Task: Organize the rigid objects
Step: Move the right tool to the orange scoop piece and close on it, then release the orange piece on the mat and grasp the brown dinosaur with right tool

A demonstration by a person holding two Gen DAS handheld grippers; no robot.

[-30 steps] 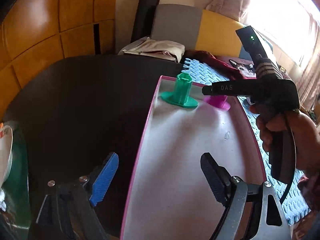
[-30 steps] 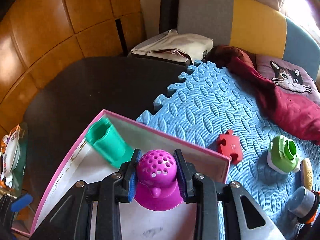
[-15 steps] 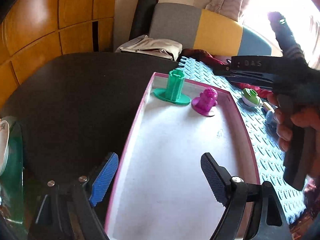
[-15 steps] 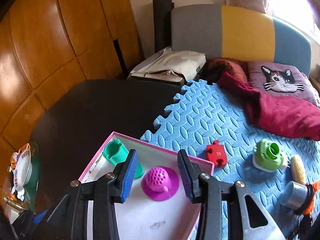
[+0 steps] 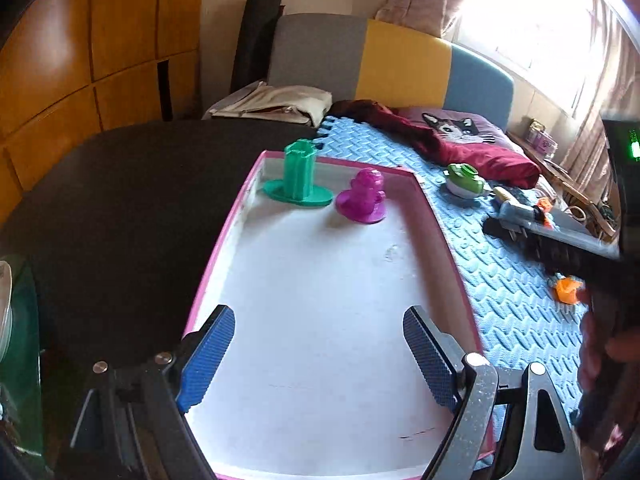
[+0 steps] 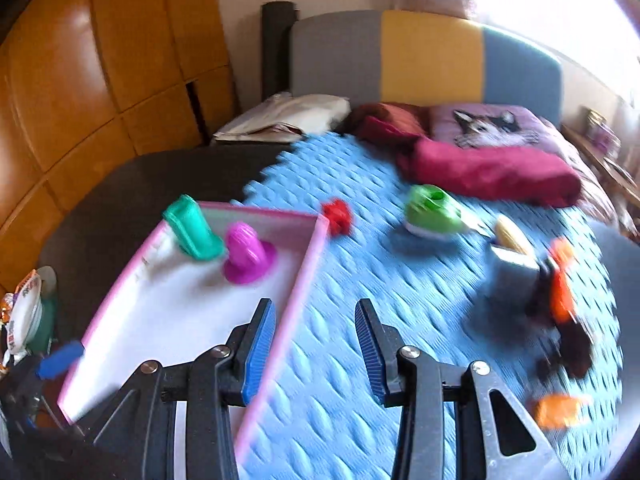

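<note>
A pink-rimmed white tray (image 5: 224, 248) lies half on the dark table, half on the blue foam mat (image 6: 400, 280). At its far end stand a green flanged tube (image 5: 299, 176) and a magenta perforated dome piece (image 5: 364, 198), side by side. My left gripper (image 5: 318, 316) hangs open over the tray's near end, nothing between its fingers. My right gripper (image 6: 314, 308) is open and empty, straddling the tray's right rim (image 6: 304, 272), well back from the magenta piece (image 6: 246, 252) and the green tube (image 6: 192, 232). This view is motion-blurred.
Loose on the mat lie a red puzzle piece (image 6: 338, 216), a green toy (image 6: 430, 210), a yellow item (image 6: 512, 236) in a grey cup (image 6: 512, 276), an orange-and-black tool (image 6: 560, 300) and an orange piece (image 6: 556, 410). A maroon cloth (image 6: 492, 172) and a cat cushion lie behind.
My right gripper let go of the magenta piece, left it standing in the tray, and pulled back and right over the mat. My left gripper shifted slightly and stayed open.
</note>
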